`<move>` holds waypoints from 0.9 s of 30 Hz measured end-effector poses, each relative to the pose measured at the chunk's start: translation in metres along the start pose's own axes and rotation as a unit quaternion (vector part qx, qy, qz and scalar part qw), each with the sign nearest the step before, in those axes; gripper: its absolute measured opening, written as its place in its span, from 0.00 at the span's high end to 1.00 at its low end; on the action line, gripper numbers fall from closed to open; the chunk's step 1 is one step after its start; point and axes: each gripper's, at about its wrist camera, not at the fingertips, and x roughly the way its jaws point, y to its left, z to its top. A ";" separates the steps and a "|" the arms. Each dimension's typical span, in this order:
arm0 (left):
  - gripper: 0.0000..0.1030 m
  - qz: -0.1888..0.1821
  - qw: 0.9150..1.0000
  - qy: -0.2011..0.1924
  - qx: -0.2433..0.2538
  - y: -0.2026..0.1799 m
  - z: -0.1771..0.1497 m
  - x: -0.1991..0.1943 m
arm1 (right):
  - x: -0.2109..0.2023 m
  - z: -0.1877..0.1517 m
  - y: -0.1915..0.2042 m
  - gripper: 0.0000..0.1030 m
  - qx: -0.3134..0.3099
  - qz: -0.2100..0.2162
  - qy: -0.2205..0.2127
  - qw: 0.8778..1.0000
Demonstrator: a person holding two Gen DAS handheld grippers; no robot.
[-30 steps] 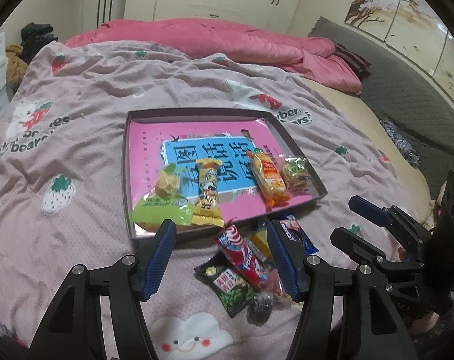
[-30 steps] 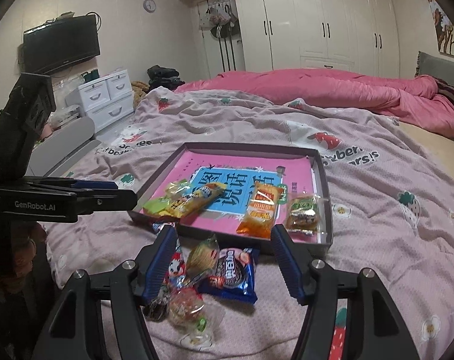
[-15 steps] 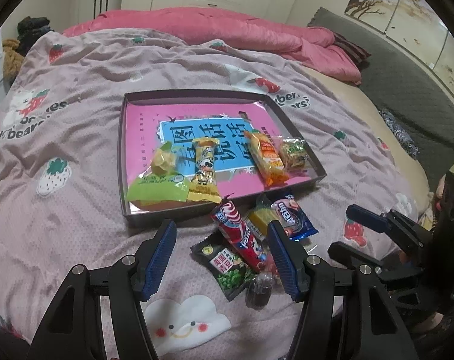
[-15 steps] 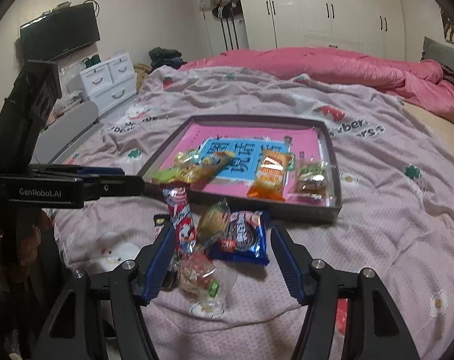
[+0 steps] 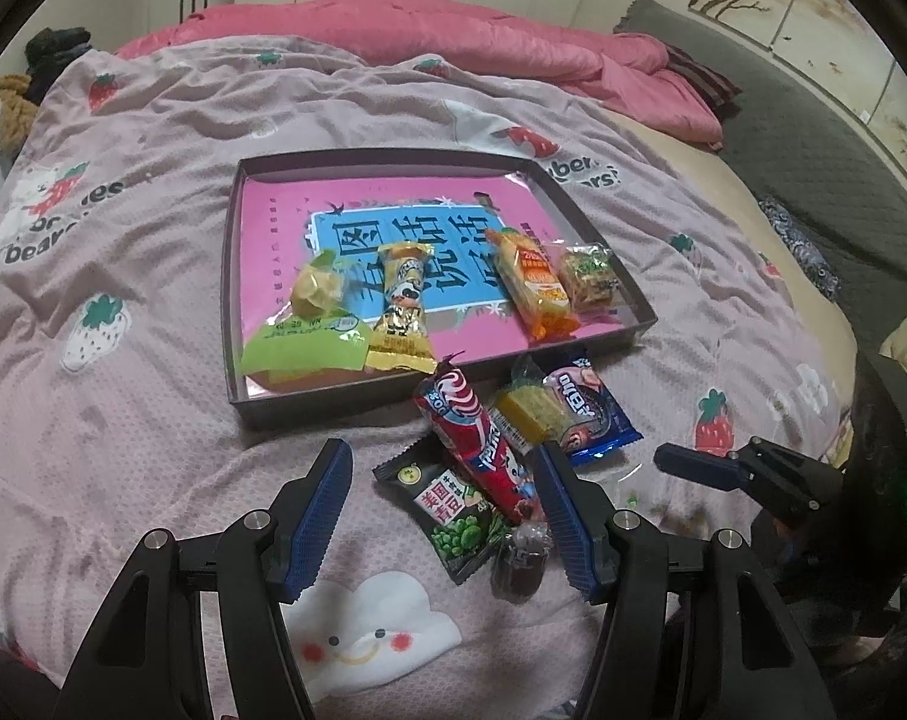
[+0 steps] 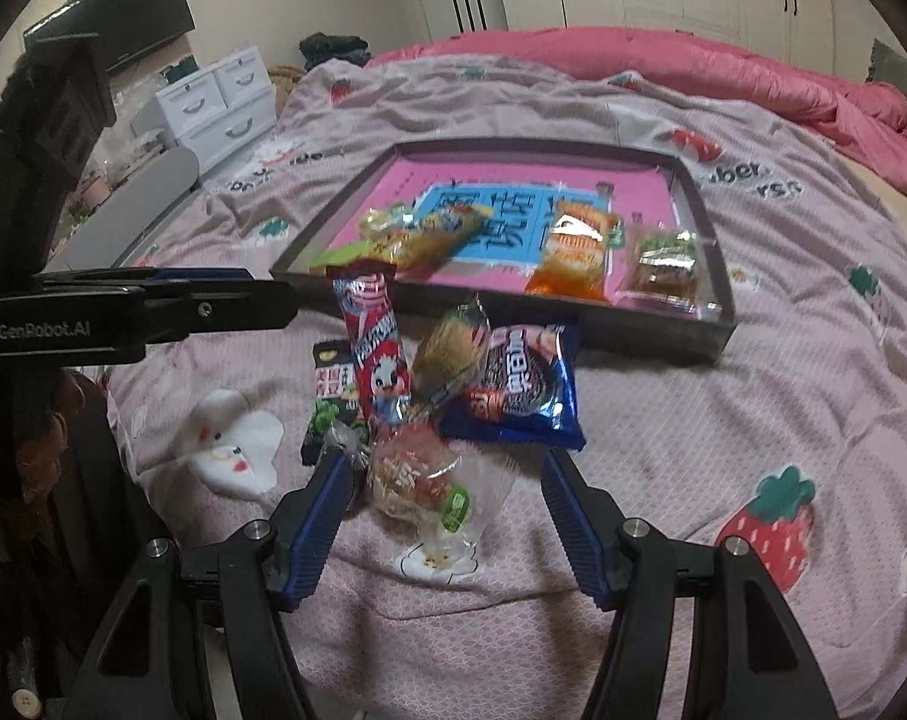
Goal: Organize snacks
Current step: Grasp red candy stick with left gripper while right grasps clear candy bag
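Loose snack pile lies on pink strawberry-print bedsheet (image 5: 123, 432), just outside near wall of shallow dark rectangular cardboard tray (image 5: 231, 276), which already holds 5 packets.

L gripper (image 5: 444, 504): jaws apart, nothing between pads. Red long plastic-wrapped snack stick (image 5: 474, 441) sits between its fingers, long axis approx 11-to-5 o'clock, head end toward tray; black-green pea packet (image 5: 453, 510) beside it at 7 o'clock.

R gripper (image 6: 444, 507): jaws apart, empty. Clear-wrapped round snack (image 6: 417, 480) lies between its fingers; blue foil biscuit packet (image 6: 522, 387) at 1 o'clock.

Judgement: R nearer clear snack, L nearer red stick. Tray at 12 o'clock from both.
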 end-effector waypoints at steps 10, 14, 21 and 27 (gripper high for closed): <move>0.37 0.000 1.000 0.010 0.003 0.001 -0.001 0.014 | 0.024 -0.001 -0.005 0.37 0.026 0.021 0.034 0.999; 0.37 0.002 1.000 0.014 0.004 0.001 0.000 0.021 | 0.034 -0.001 -0.005 0.37 0.031 0.031 0.045 0.998; 0.37 -0.008 0.999 0.028 -0.013 0.004 0.001 0.036 | 0.034 -0.002 -0.009 0.52 0.036 0.042 0.042 0.998; 0.37 -0.023 0.999 0.031 -0.026 0.006 0.007 0.048 | 0.027 0.000 -0.009 0.54 0.020 0.012 0.030 0.999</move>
